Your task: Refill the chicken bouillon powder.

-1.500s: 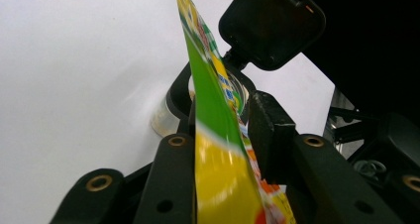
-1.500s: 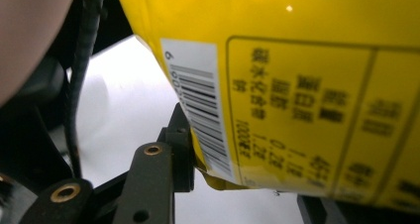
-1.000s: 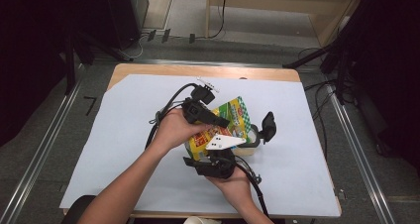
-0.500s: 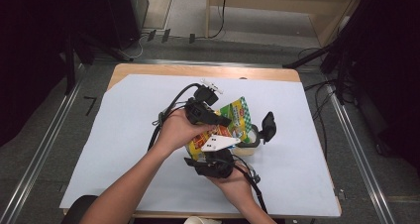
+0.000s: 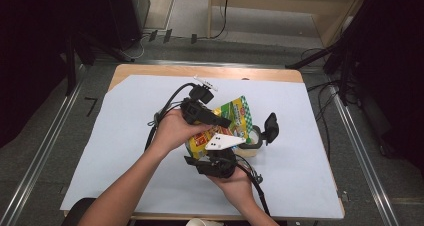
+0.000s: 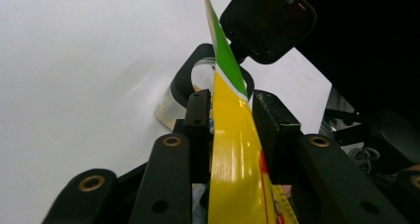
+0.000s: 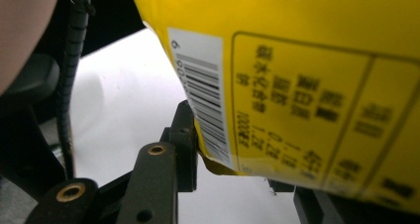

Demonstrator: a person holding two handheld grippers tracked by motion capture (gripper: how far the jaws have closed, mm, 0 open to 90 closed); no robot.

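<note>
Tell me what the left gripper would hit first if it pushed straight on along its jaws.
Probably the clear container with its black lid, just past the snack bag the left gripper grips; depth is uncertain.

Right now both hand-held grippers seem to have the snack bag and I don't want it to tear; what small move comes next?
Probably ease the two apart gently. The left hand-held gripper pinches the bag at a thin edge; the right hand-held gripper clamps its bottom corner, above the clear container.
</note>
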